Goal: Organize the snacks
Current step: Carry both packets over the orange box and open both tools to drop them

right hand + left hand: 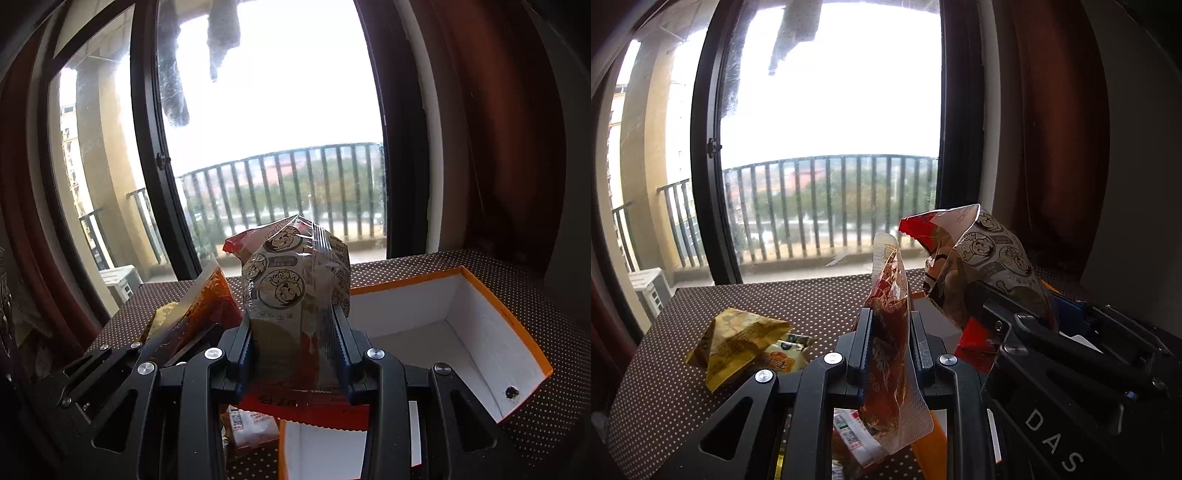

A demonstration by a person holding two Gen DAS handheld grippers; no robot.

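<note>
My left hand-held gripper (889, 345) is closed narrow on a clear red-brown snack pouch (890, 314), which stands upright between the two fingers, with its sealed lower edge hanging below them. My right hand-held gripper (297, 350) is closed on a cartoon-printed snack bag (295, 280); this bag is puffy, stands upright, and its red bottom edge comes out under the fingers. In the left wrist view the same cartoon bag (982, 266) is just to the right of my pouch, held in the right hand-held gripper (1015, 314), and the two packs are near each other but I cannot tell if they touch. Both packs are lifted above the dotted brown surface (798, 299). Below and to the right of the right hand-held gripper sits an open box with orange edges and white inside (491, 295), near the right edge of the surface. On the left part of the surface lies a yellow crumpled snack pack (738, 339), with another small printed pack (783, 356) touching it. Under the left hand-held gripper a white and red packet (849, 432) lies on the surface. Behind the far edge is a window (831, 110) with a balcony railing (827, 203).
</note>
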